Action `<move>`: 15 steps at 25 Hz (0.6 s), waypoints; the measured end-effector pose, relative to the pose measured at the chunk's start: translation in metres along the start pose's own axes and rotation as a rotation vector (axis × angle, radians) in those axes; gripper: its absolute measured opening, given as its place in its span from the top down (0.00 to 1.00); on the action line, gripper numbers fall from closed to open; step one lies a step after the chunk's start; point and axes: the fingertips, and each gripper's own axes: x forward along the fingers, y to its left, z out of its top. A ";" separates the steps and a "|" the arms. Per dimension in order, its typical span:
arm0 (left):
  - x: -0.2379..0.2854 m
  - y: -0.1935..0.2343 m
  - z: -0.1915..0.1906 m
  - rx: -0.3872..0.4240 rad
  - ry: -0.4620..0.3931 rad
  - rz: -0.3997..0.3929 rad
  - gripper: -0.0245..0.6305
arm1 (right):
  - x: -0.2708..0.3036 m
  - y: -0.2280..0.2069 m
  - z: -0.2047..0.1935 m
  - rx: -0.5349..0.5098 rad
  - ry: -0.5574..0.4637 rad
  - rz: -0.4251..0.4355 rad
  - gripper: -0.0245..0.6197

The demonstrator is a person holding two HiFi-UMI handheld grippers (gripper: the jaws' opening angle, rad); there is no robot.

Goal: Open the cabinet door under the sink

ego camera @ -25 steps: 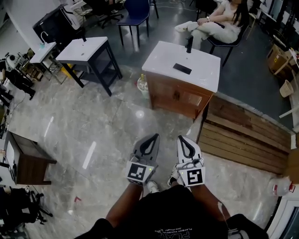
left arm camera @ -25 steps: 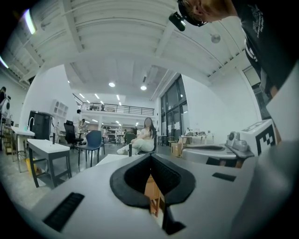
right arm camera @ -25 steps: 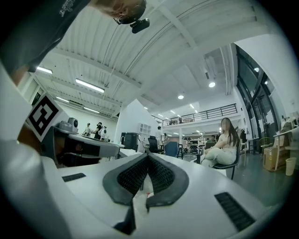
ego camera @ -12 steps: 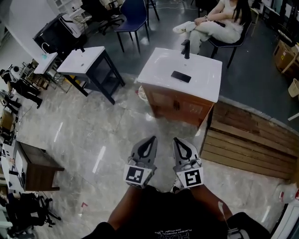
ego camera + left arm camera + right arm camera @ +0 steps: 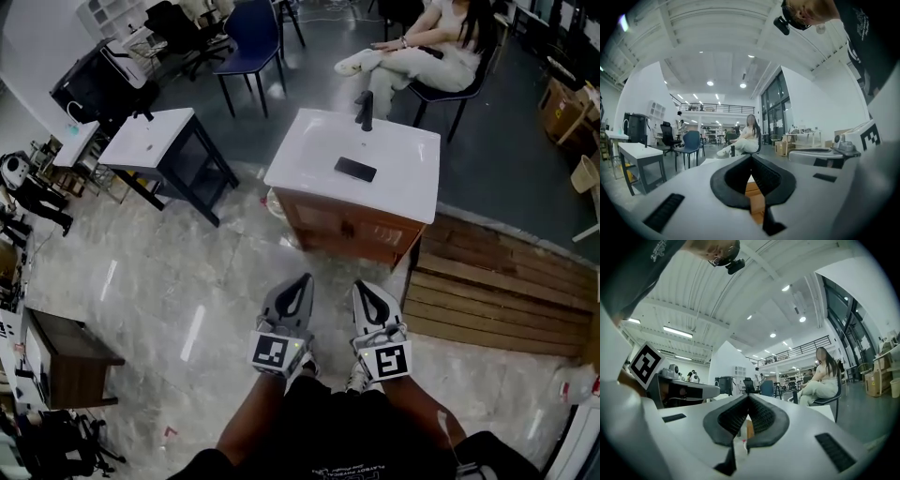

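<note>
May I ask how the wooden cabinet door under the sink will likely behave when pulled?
Probably stiff: the door looks like solid wood. Likely light to swing by its small handle. The white sink above probably keeps things from tipping.

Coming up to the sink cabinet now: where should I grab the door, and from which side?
Take the small dark pull near the middle of the wooden cabinet front, probably where two doors meet; it is too small to be sure. Come in level from the near side, which faces you. The right gripper is shut, so open it first.
</note>
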 end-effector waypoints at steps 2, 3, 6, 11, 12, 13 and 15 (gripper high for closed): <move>0.009 0.013 0.002 -0.013 -0.012 -0.015 0.93 | 0.013 0.001 -0.001 -0.018 0.012 -0.012 0.93; 0.013 0.018 0.004 -0.016 -0.017 -0.026 0.93 | 0.021 0.001 0.003 -0.019 0.002 -0.022 0.93; 0.026 0.037 0.004 -0.016 -0.024 -0.067 0.93 | 0.047 0.000 0.007 -0.027 -0.011 -0.063 0.93; 0.046 0.073 -0.001 -0.028 -0.023 -0.128 0.93 | 0.084 0.000 -0.007 -0.069 0.030 -0.124 0.93; 0.050 0.080 -0.005 -0.027 -0.018 -0.144 0.93 | 0.090 0.001 -0.012 -0.087 0.049 -0.133 0.93; 0.053 0.087 -0.009 -0.022 -0.013 -0.162 0.93 | 0.096 0.001 -0.017 -0.098 0.062 -0.144 0.93; 0.060 0.098 -0.016 -0.018 -0.007 -0.197 0.93 | 0.109 0.002 -0.021 -0.102 0.068 -0.178 0.93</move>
